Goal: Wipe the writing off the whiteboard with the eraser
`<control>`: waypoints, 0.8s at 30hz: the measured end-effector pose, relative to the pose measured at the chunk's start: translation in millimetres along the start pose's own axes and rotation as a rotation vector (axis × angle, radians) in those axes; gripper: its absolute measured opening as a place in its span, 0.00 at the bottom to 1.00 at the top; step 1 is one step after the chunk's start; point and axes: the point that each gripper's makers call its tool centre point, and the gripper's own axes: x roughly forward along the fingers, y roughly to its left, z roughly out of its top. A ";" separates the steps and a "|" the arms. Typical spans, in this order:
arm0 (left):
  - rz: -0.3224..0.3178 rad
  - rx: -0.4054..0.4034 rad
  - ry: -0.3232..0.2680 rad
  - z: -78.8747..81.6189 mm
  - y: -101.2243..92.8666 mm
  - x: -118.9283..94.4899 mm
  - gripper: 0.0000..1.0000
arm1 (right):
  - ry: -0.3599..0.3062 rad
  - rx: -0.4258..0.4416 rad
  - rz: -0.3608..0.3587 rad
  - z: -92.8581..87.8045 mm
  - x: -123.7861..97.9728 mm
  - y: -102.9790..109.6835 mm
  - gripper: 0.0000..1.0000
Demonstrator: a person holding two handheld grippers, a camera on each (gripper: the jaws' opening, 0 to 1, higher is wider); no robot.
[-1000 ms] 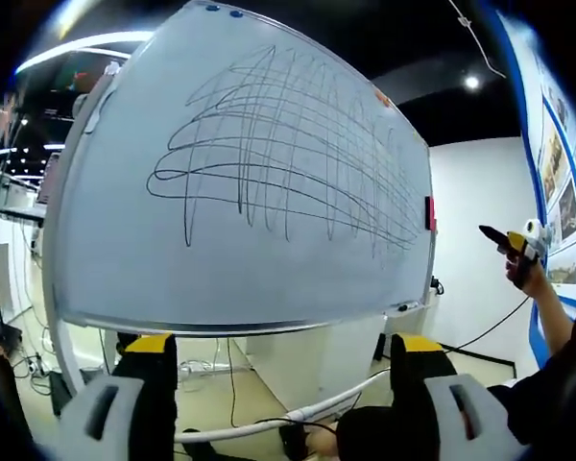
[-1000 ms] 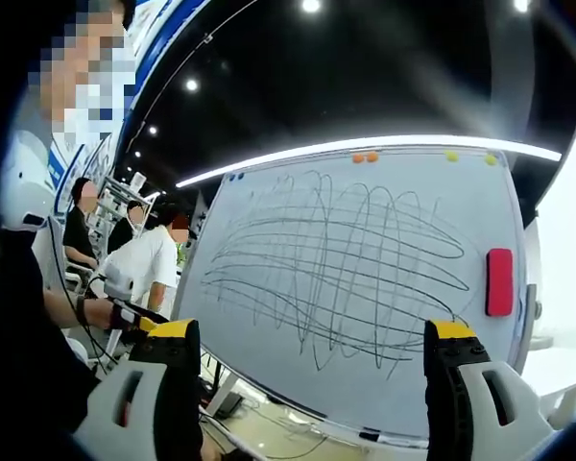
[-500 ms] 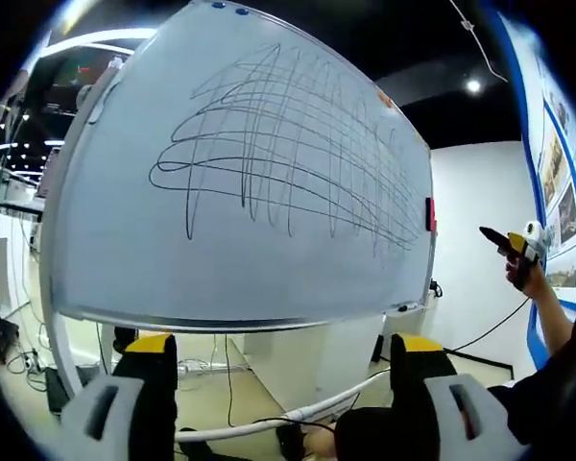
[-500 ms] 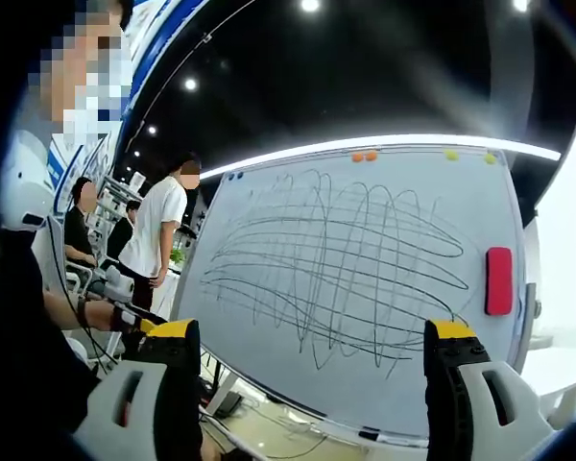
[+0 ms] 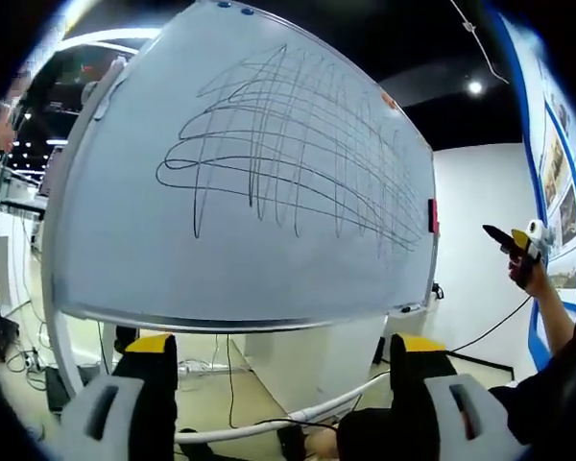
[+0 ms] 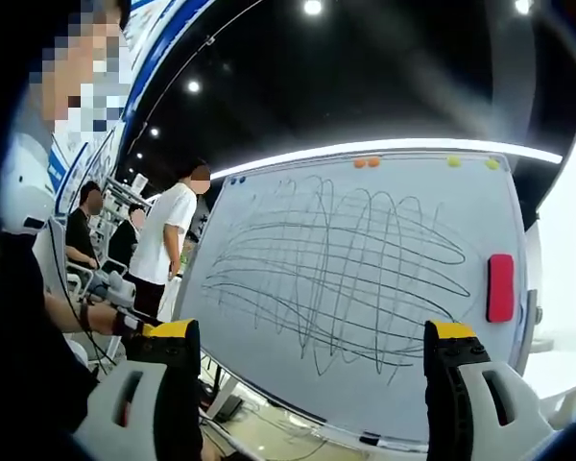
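A large whiteboard (image 5: 125, 240) (image 6: 269, 336) stands ahead, covered with looping dark scribbles (image 5: 288, 154) (image 6: 346, 269). A red eraser (image 6: 500, 287) sticks to the board near its right edge; in the left gripper view the eraser (image 5: 431, 215) shows as a thin red strip. My left gripper (image 5: 280, 384) is open and empty, well short of the board. My right gripper (image 6: 311, 375) is open and empty too, facing the board from a distance. The right gripper (image 5: 518, 252) also appears at the right of the left gripper view, held up in a hand.
Coloured magnets (image 6: 365, 162) dot the board's top edge. Markers lie on the board's tray (image 6: 370, 440). Cables run over the floor (image 5: 230, 394) under the board. A person in a white shirt (image 6: 168, 245) stands left of the board; others sit behind. A wall with posters (image 5: 557, 173) is at right.
The person in the white shirt has stood up and stepped closer to the board's left edge. Both views shifted slightly; the grippers stay open.
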 end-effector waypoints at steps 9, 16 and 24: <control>-0.022 -0.036 0.005 -11.3 -4.8 16.8 0.90 | 0.012 0.009 0.009 -6.0 2.0 4.7 0.97; -0.069 -0.062 -0.015 -7.2 -12.3 21.9 0.90 | 0.017 0.012 0.007 -8.9 1.9 3.7 0.97; -0.061 -0.080 -0.007 -14.3 -4.4 28.7 0.90 | 0.020 0.016 0.004 -11.7 1.5 2.6 0.97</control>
